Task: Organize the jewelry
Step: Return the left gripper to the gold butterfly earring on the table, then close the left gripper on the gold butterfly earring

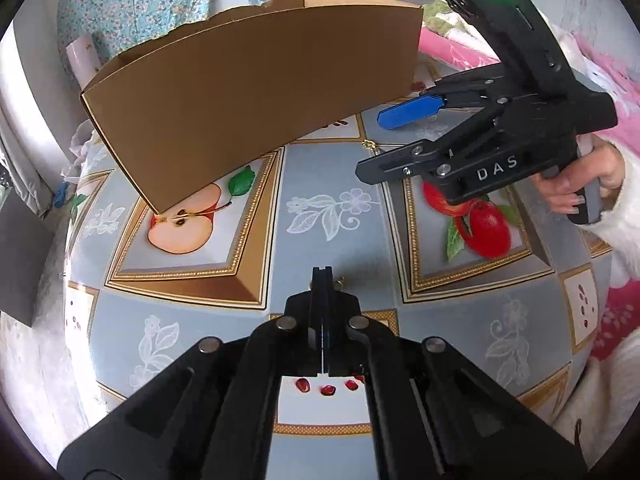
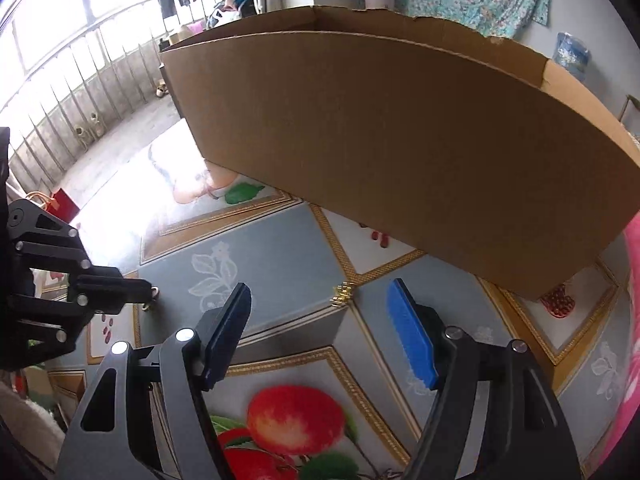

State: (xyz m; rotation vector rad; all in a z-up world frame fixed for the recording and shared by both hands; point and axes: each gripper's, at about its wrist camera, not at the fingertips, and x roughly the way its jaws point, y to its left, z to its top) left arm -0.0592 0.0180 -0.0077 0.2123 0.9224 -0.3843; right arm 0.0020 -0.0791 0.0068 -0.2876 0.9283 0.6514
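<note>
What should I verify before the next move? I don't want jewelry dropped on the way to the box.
1. Left gripper shut on the small gold piece: ok, gold shows at its tips.
2. Grip secure enough to lift: cannot tell.
3. Right gripper open and empty: ok.
4. Second gold piece lies on the table ahead of the right fingers, untouched: ok.
5. Cardboard box open at the top: ok.
6. Room inside the box: cannot tell, its wall hides the inside.
</note>
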